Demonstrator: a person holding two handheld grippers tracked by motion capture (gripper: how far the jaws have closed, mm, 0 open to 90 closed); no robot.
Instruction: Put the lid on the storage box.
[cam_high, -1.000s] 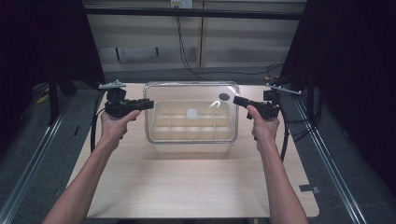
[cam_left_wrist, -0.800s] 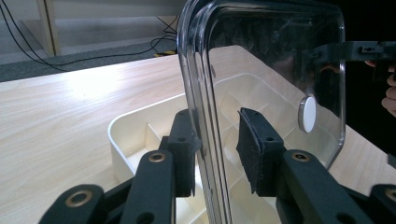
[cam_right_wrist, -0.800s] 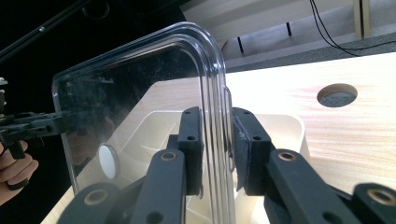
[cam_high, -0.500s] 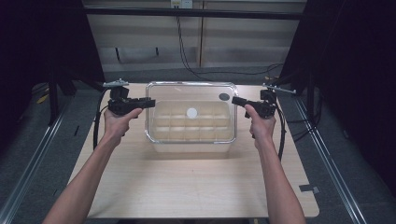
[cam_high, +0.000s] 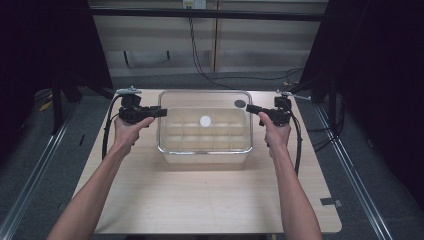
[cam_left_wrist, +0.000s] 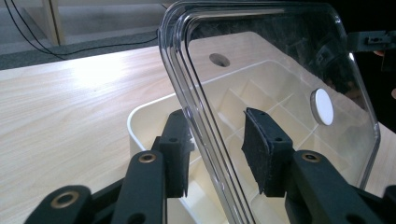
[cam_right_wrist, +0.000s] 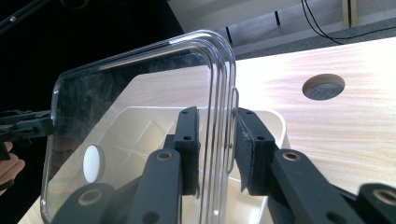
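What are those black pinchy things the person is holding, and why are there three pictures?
They are grabbing tools, one in each hand. The big picture looks down from above: the left tool and right tool sit at opposite edges of a clear lid. The other two pictures come from little cameras riding on each tool. The lid's rim passes between each tool's black jaws, over a cream box with small compartments. The box sits on a wooden table. The white dot is on the lid.
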